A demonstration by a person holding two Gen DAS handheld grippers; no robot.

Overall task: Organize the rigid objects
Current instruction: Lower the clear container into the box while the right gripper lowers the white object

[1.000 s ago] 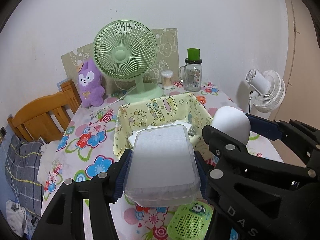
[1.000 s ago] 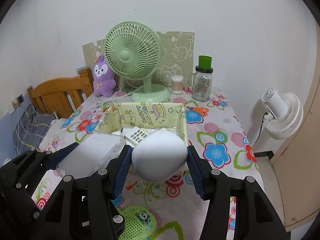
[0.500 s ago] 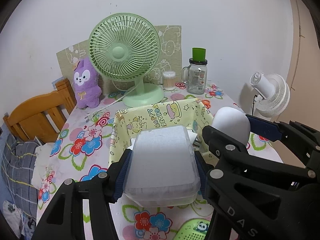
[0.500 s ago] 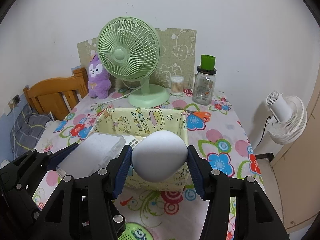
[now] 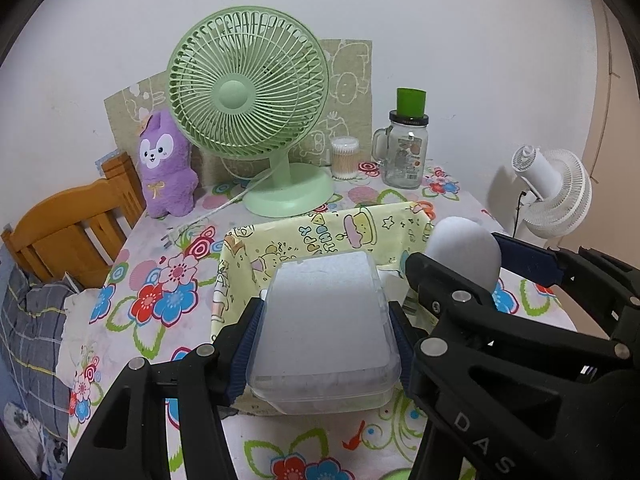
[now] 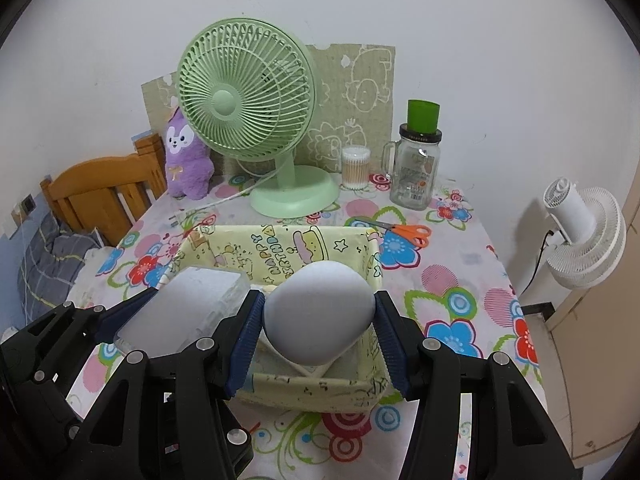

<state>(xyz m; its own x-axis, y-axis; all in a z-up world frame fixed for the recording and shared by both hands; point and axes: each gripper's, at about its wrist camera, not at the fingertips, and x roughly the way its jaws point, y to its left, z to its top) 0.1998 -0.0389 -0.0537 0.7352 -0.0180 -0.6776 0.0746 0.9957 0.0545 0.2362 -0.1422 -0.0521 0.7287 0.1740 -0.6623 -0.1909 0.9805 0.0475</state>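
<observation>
We had the clear plastic box (image 5: 326,328) clamped in our left gripper (image 5: 325,344) and the white egg-shaped object (image 6: 319,312) pinched in our right gripper (image 6: 320,330), both over the yellow fabric bin (image 6: 280,240) toward twelve o'clock; lowering and releasing looked next.

black tongs (image 5: 324,344), ribbed blue pads (image 5: 250,336), silver screws, "das" lettering.
</observation>
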